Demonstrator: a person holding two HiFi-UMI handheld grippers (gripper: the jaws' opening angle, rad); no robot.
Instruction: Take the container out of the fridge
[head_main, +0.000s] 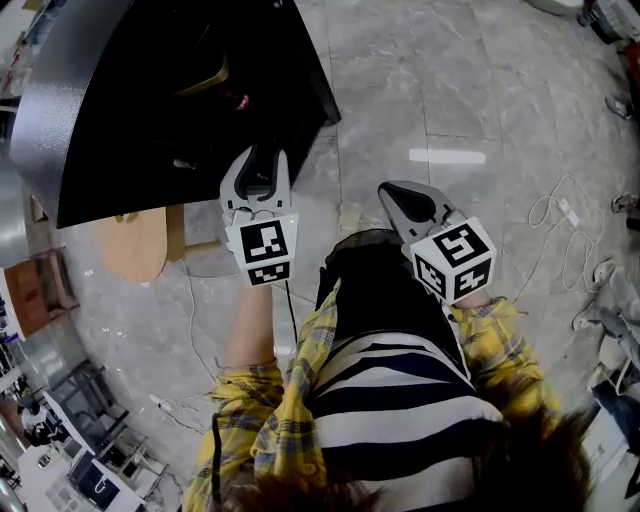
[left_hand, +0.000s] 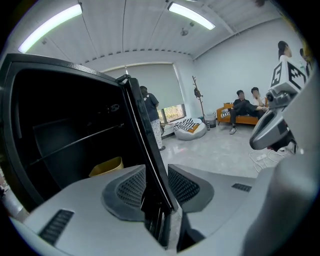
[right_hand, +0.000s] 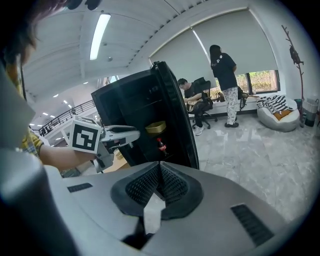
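The black fridge (head_main: 150, 100) stands with its door (left_hand: 145, 145) swung open. Inside, a yellow container (left_hand: 106, 166) sits on a shelf; it also shows as the yellow container (right_hand: 156, 127) in the right gripper view, above a cola bottle (right_hand: 161, 146). My left gripper (head_main: 256, 170) is at the door's free edge. Its jaws stand open, and the door edge runs between the pads (left_hand: 131, 187) without being pinched. My right gripper (head_main: 395, 195) hangs to the right of the fridge, away from it. Its jaws (right_hand: 160, 167) are shut with nothing in them.
A wooden board (head_main: 130, 245) leans by the fridge's base, with a cardboard box (head_main: 40, 290) to the left. Cables (head_main: 560, 230) lie on the grey tiled floor at right. A person (right_hand: 225, 85) stands by the window; others sit on a sofa (left_hand: 245, 112) near a beanbag (left_hand: 190, 127).
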